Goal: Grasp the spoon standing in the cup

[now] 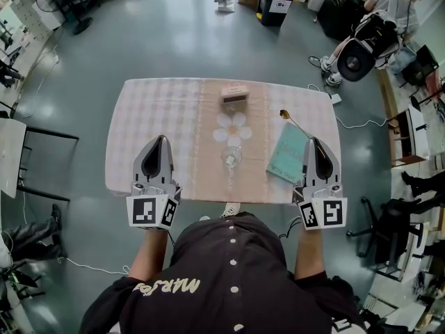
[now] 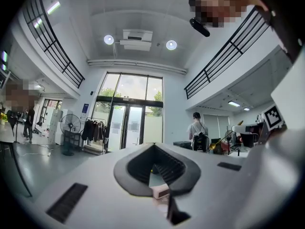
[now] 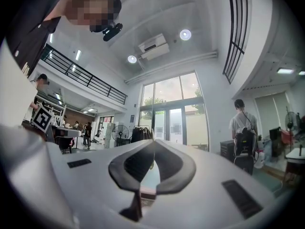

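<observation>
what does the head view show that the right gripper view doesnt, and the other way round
Only the head view: the table with the cup, spoon, book and box. Only the right gripper view: the glass doors, ceiling lights and balcony rail. Both: the right gripper, shut and empty, and a person with a backpack.

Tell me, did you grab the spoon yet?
Done: the spoon is out of the glass cup, which stands empty on the table. In hand: the right gripper is shut on its handle. Left: nothing of the grasp. The left gripper is shut, holding nothing.
</observation>
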A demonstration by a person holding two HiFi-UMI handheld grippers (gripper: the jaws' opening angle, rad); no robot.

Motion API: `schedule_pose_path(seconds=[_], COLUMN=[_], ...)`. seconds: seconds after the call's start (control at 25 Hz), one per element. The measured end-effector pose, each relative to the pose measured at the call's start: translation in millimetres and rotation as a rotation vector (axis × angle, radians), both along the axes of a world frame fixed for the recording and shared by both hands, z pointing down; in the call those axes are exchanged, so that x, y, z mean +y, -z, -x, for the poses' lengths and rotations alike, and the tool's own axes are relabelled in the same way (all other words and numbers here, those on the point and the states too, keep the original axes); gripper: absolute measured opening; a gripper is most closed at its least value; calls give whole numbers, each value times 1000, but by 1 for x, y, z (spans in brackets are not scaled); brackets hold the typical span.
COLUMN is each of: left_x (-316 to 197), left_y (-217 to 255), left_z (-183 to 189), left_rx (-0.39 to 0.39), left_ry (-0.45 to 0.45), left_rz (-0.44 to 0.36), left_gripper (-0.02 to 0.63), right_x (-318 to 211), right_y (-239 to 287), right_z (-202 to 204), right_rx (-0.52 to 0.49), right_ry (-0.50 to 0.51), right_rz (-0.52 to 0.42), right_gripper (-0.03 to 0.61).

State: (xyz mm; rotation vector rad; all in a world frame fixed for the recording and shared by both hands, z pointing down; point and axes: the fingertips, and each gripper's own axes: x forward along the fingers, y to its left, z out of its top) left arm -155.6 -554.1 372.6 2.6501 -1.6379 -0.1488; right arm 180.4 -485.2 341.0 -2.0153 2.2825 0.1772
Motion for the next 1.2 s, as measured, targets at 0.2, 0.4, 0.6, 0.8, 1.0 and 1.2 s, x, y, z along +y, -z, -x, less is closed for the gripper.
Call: schedule_pose_path(seconds=[0.2,0.4,0.6,0.8,1.0,1.2], left_x=[1,0,2,2,2,3], left_y=[0,-4,-7,-5,-3,-2], left_z=[-8,-9,-9,-10,-7,-6], left_rx=[1,-9,-10,-22,-22,-19], left_ry=[-12,-8,-8,-9,-6,-6], left_rz=[6,15,23,14,14,9], left_gripper=[11,11,11,11,11,11], right_x=[-2,-3,-1,-4,-7,-7], right_y=[-6,-11,-14,-14,-13,-14], right_z=[-5,-4,2,12,20,20], right_rx=[3,-17,-6,17,24,19], right_ry=[-9,-1,5,40,54,48], right_rz=[13,16,21,23,27,29], right_gripper=[9,8,8,8,8,8])
